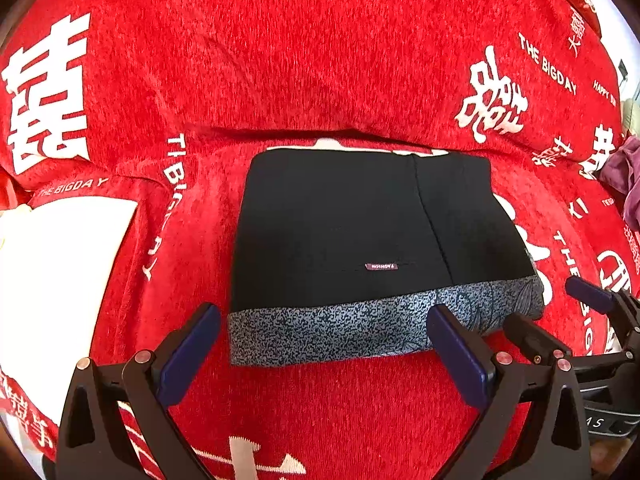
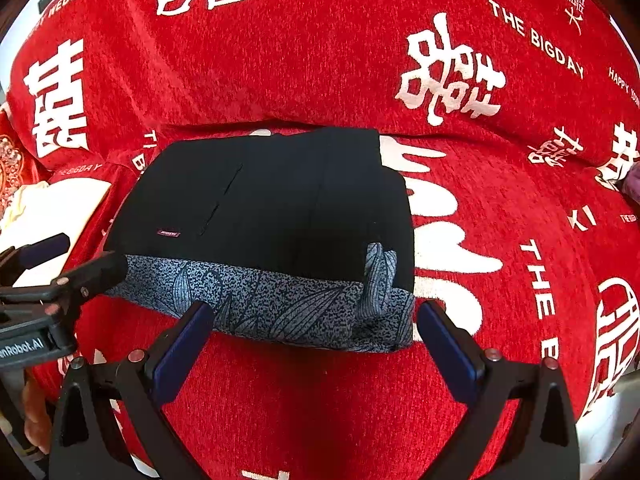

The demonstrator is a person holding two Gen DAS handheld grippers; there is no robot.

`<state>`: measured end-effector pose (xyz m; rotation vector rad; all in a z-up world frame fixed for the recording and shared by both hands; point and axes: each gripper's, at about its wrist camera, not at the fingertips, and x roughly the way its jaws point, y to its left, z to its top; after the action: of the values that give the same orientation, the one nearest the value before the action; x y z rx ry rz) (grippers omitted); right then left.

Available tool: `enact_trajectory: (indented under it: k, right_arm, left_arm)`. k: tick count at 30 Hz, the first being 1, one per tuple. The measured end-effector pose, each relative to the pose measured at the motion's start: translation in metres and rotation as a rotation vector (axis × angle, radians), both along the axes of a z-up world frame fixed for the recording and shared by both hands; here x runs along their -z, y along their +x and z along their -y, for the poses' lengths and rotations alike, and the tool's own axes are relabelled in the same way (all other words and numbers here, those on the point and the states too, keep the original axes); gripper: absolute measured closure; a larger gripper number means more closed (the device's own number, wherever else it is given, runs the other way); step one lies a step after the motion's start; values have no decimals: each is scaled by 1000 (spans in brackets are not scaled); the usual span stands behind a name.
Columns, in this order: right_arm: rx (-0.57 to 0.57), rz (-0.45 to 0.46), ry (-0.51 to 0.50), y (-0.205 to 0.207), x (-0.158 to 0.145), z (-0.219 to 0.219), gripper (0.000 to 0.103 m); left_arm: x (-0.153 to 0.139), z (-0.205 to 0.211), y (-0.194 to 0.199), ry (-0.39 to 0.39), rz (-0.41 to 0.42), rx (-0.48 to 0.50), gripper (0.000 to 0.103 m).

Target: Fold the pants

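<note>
The black pants (image 1: 340, 216) lie folded into a compact rectangle on the red sofa seat, with a grey patterned waistband (image 1: 320, 332) along the near edge and a small label on top. My left gripper (image 1: 324, 316) hovers open over the near left part of the waistband, its pads clear of the cloth. My right gripper (image 2: 314, 312) stands wide open over the near right part of the pants (image 2: 260, 208), where a waistband corner (image 2: 380, 268) is turned up. Each gripper shows in the other's view: the right gripper (image 1: 556, 308) and the left gripper (image 2: 74, 258).
A red cover with white characters (image 1: 320, 60) drapes the sofa seat and back cushions. A white sheet (image 1: 60, 280) lies on the seat to the left. A purple cloth (image 1: 624, 176) sits at the far right. A hand (image 2: 32, 412) holds the left gripper.
</note>
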<state>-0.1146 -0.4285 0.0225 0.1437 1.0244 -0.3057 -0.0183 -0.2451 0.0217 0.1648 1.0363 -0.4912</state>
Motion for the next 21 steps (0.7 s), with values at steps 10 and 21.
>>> enact_trajectory:
  k: [10, 21]
  right_arm:
    - [0, -1, -10, 0, 1, -2, 1]
    - [-5, -3, -12, 1, 2, 0, 1]
  left_arm:
    - [2, 3, -4, 42, 19, 21, 0]
    - [-3, -2, -2, 13, 15, 28, 0]
